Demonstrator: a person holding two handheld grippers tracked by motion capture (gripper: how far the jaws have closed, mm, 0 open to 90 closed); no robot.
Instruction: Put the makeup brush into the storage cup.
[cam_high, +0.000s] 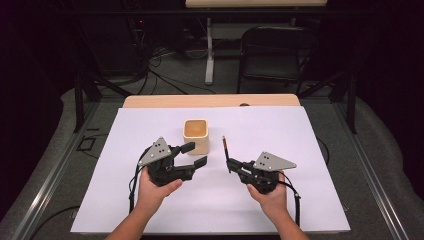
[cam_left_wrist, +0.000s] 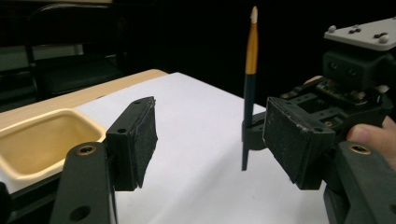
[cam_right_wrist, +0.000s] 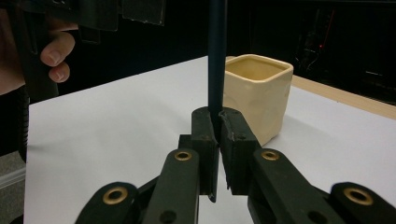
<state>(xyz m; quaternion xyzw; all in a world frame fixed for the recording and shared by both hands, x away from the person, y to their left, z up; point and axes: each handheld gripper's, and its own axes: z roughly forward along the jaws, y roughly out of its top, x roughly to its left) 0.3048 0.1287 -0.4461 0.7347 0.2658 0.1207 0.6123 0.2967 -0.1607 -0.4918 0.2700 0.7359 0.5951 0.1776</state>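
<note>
The right gripper (cam_high: 229, 163) clamps a paintbrush (cam_high: 226, 150) upright; the left gripper (cam_high: 195, 154) gapes empty beside the cup (cam_high: 195, 135).

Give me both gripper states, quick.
Left gripper: open, holding nothing.
Right gripper: shut on the paintbrush, held upright.

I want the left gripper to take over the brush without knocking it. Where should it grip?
Probably the bare dark handle of the brush, just above the right gripper, coming level from the cup side: the brush stands upright, clamped near its lower end.
</note>
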